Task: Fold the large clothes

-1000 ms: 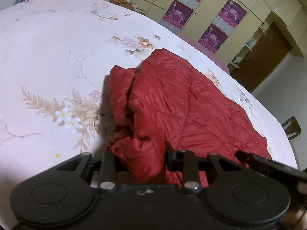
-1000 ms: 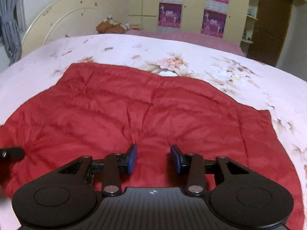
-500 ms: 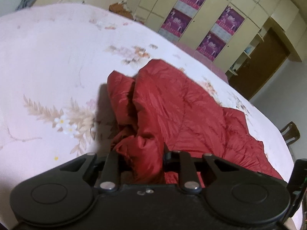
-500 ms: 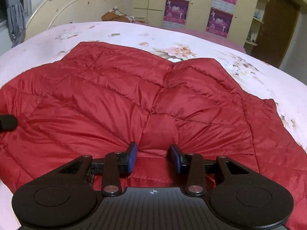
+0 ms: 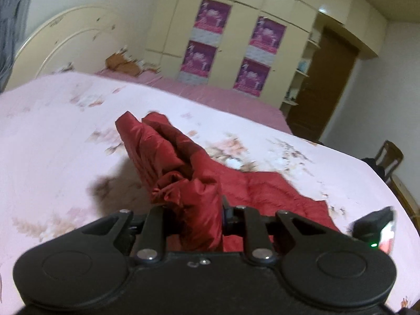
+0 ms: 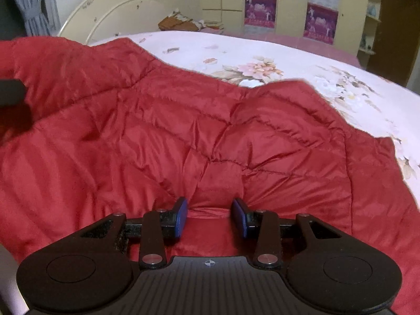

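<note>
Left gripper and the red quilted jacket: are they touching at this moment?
Touching. The left wrist view shows the left gripper closed on a bunched fold of the red quilted jacket, the fabric filling the space between its fingers and lifted off the bed.

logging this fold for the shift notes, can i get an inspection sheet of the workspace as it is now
surface: bed with pink floral sheet
job's things: red quilted jacket, one end lifted, the rest flat on the bed
clutter: brown bundle at the headboard
grippers: left gripper shut on a bunch of jacket; right gripper part closed with a jacket fold between its pads, grip likely
cables: nothing seen
surroundings: wardrobe with purple posters, brown door, chair, grey curtain
</note>
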